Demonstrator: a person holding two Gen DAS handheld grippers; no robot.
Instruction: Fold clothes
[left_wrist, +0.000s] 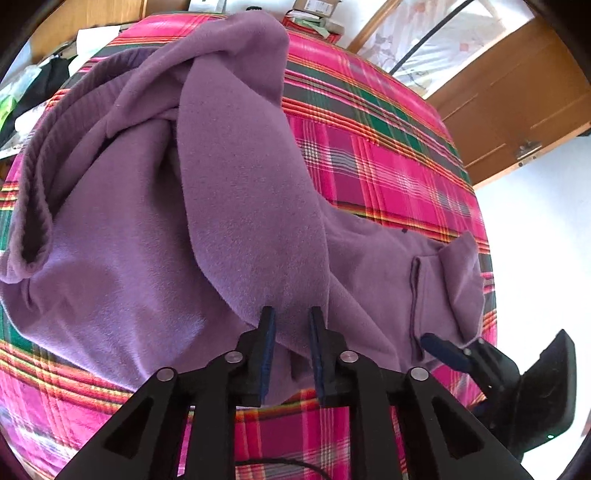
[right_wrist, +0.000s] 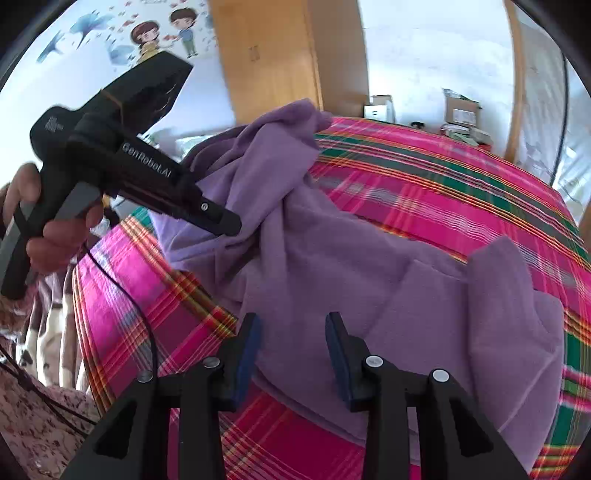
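A purple fleece garment (left_wrist: 129, 240) lies crumpled on a pink plaid bed cover (left_wrist: 388, 155). One long fold of it runs down the middle and narrows into my left gripper (left_wrist: 291, 323), which is shut on that fold. The right wrist view shows the same gripper (right_wrist: 231, 223) from the side, in a person's hand (right_wrist: 55, 236), with creases in the garment (right_wrist: 332, 258) spreading from its tip. My right gripper (right_wrist: 293, 325) stands open just above the garment's near edge, fleece under the gap and the pads apart from it. One of its blue-padded fingers (left_wrist: 443, 352) shows at the lower right.
The plaid cover (right_wrist: 443, 192) drops off at the near edge. A black cable (right_wrist: 140, 314) hangs from the left gripper. Wooden doors (left_wrist: 517, 110) stand to the right, cardboard boxes (right_wrist: 461, 110) beyond the bed's far side. Clutter (left_wrist: 33, 96) lies at the far left.
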